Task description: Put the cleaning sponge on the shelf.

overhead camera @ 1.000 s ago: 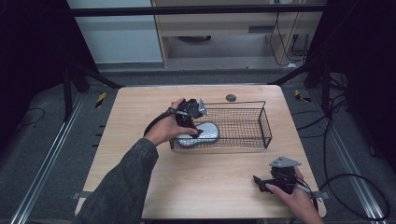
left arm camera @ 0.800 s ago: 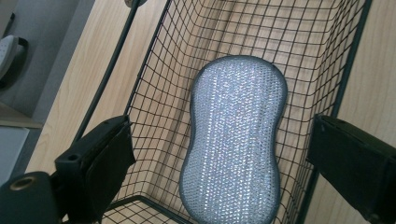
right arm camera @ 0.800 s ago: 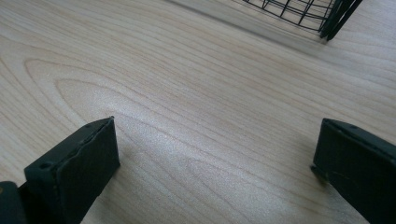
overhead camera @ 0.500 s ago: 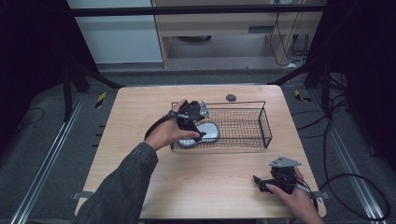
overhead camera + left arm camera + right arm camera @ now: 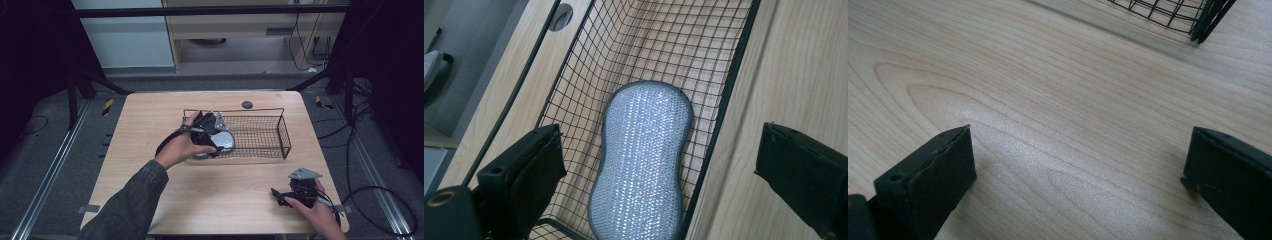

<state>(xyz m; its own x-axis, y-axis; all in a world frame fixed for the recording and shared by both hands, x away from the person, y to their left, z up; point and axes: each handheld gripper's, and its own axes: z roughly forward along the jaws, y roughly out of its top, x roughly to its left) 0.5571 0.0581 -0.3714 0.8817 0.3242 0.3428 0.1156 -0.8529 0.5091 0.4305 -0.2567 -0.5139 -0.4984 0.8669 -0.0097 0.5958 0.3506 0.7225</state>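
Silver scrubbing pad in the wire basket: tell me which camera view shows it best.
The left gripper view. There the silver pad lies flat on the basket floor, its peanut outline and glittery weave plain between the open jaws. In the high view it is a small bright patch partly behind the left gripper. The right gripper view catches a basket corner.

No text, label, brand, number or sign can be read on anything in these views.
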